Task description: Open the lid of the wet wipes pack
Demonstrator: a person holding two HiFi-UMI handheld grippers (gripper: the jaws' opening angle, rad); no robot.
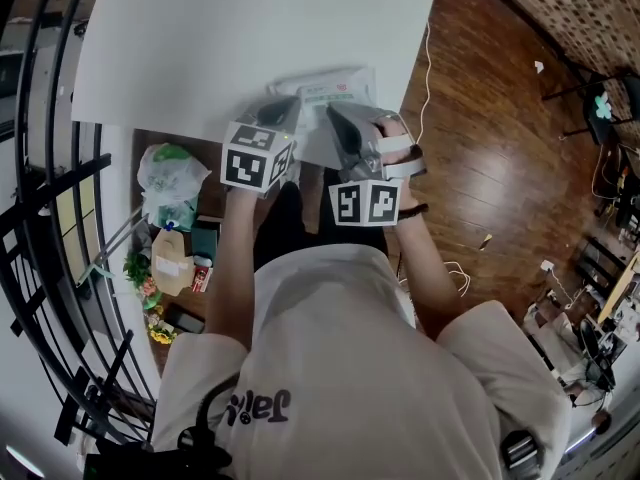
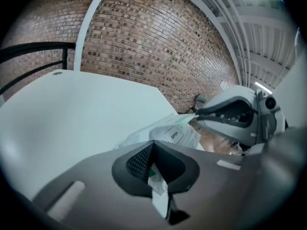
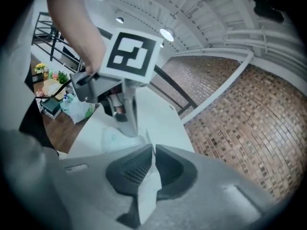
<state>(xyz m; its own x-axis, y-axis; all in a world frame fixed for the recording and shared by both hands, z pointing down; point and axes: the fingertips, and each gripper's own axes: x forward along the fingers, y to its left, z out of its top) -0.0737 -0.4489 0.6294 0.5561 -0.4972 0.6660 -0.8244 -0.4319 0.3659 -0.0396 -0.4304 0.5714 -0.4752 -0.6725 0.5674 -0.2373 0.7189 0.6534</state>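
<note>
White table point(image 1: 250, 28) bears wipes pack point(image 1: 335, 90), partly hidden under right claw point(image 1: 338, 120).

From above the person, the head camera looked steeply down onto the table point(image 1: 250, 38), left gripper point(image 1: 286, 110) and right gripper point(image 1: 338, 120). Each gripper camera rode close behind its jaws, facing the far brick wall point(image 2: 144, 47); all three shared the wet wipes pack point(image 1: 335, 90).

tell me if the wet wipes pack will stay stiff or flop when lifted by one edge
Probably floppy: the wet wipes pack folds to thin film inside the left gripper. It would likely sag if raised by an end; the right gripper pinches only a thin flap of it. Its flat shape shouldn't roll.
</note>
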